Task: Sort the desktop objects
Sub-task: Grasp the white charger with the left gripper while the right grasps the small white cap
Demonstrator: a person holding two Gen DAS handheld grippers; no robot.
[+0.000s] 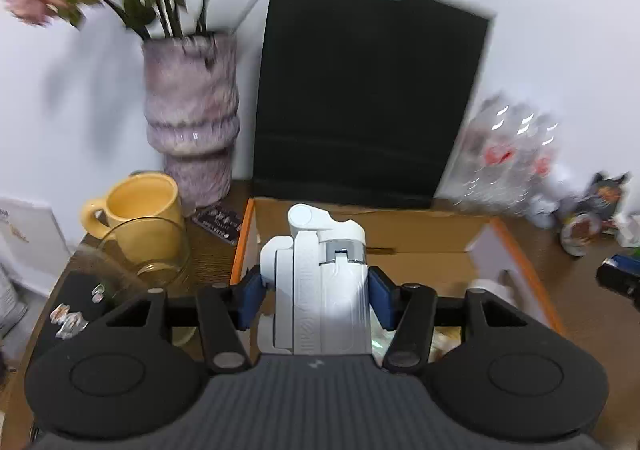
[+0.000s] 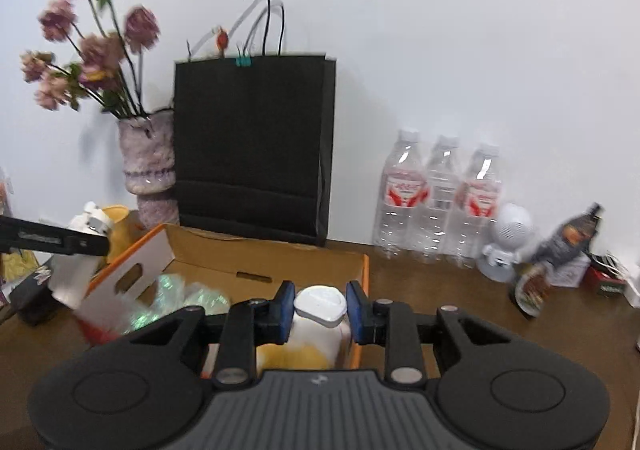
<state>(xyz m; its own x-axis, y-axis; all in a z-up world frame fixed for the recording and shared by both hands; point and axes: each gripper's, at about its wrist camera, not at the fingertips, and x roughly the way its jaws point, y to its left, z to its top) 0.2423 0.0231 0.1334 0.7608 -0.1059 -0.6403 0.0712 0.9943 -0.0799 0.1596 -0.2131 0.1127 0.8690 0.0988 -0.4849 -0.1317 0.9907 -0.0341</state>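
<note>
My left gripper (image 1: 316, 294) is shut on a white folding device (image 1: 320, 282) and holds it upright above the near left part of the open cardboard box (image 1: 420, 234). My right gripper (image 2: 318, 310) is shut on a white-lidded jar (image 2: 320, 314) with yellow on its lower part, held over the near right corner of the same box (image 2: 280, 254). In the right wrist view the left gripper with the white device (image 2: 90, 226) shows at the far left. Shiny wrapped items (image 2: 188, 302) lie inside the box.
A black paper bag (image 2: 252, 145) stands behind the box against the wall. A vase of flowers (image 1: 192, 121), a yellow mug (image 1: 140, 213) and a glass (image 1: 148, 254) are left of it. Three water bottles (image 2: 440, 197), a small white robot-shaped gadget (image 2: 506, 242) and a dark bottle (image 2: 560, 246) are to the right.
</note>
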